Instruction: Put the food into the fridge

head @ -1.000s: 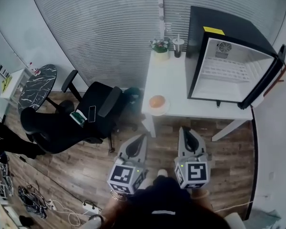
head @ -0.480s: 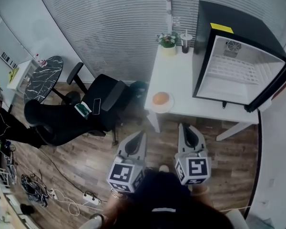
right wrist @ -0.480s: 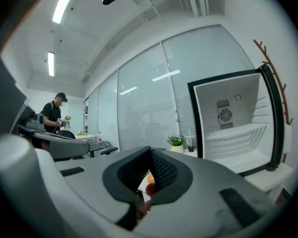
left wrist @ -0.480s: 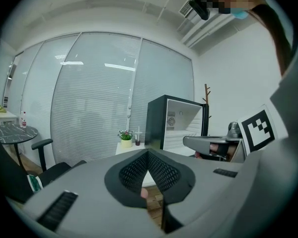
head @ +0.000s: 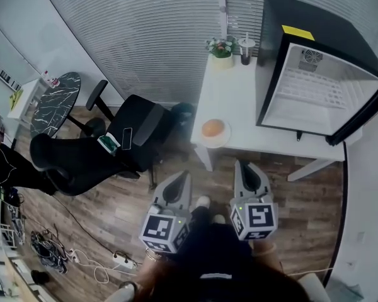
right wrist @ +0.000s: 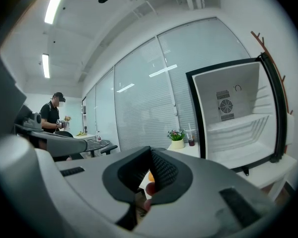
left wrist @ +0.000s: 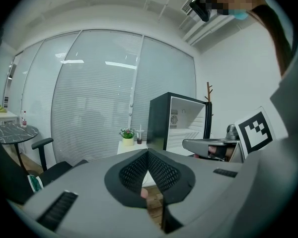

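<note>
An orange round piece of food (head: 213, 128) lies on a white plate (head: 222, 141) at the near left corner of the white table (head: 239, 99). The black mini fridge (head: 321, 93) stands on the table's right side, its door swung open on a bare white interior. My left gripper (head: 176, 182) and right gripper (head: 247, 172) hang side by side over the wooden floor, short of the table, both shut with nothing in them. In the right gripper view the food (right wrist: 151, 177) peeks through just behind the closed jaws, and the fridge (right wrist: 236, 118) is ahead to the right.
A black office chair (head: 126, 143) with a phone on it stands left of the table. A potted plant (head: 220, 48) and a cup (head: 246, 49) sit at the table's far edge. A round marble table (head: 57, 102), floor cables (head: 50, 257) and a person (right wrist: 52, 114) are at the left.
The table and fridge have shifted slightly in the head view as the person stepped. A foot now shows between the grippers. Both grippers stay shut and level.
</note>
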Demonstrator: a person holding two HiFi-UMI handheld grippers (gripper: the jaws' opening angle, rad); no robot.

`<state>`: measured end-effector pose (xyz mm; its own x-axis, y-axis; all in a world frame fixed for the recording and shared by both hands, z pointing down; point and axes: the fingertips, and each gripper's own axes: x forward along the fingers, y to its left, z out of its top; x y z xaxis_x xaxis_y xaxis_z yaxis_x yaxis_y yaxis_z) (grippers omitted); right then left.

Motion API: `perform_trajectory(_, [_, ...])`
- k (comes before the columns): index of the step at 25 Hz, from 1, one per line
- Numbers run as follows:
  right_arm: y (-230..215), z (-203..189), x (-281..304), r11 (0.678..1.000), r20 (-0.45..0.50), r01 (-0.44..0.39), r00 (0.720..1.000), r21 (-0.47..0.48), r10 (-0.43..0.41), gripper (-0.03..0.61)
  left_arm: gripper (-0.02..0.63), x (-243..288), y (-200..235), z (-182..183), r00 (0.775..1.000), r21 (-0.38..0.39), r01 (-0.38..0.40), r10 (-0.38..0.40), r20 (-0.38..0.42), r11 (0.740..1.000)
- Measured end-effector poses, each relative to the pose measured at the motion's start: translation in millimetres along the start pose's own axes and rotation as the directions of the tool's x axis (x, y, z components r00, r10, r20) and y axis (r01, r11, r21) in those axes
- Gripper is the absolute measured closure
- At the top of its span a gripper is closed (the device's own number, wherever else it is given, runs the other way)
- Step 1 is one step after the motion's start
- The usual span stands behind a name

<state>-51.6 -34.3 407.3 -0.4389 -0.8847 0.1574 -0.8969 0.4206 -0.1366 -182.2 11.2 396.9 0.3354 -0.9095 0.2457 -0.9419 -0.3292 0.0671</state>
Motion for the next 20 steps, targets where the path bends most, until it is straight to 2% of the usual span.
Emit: perform_trajectory(20, [-1.8,-25.5,64.9,0.992,-0.079,0.057,0.996,0.109,-0.048,0.580,0.609,44.9,48.5,9.2,0.999,-0.015,0.048,-0.049,-0.024,0.999])
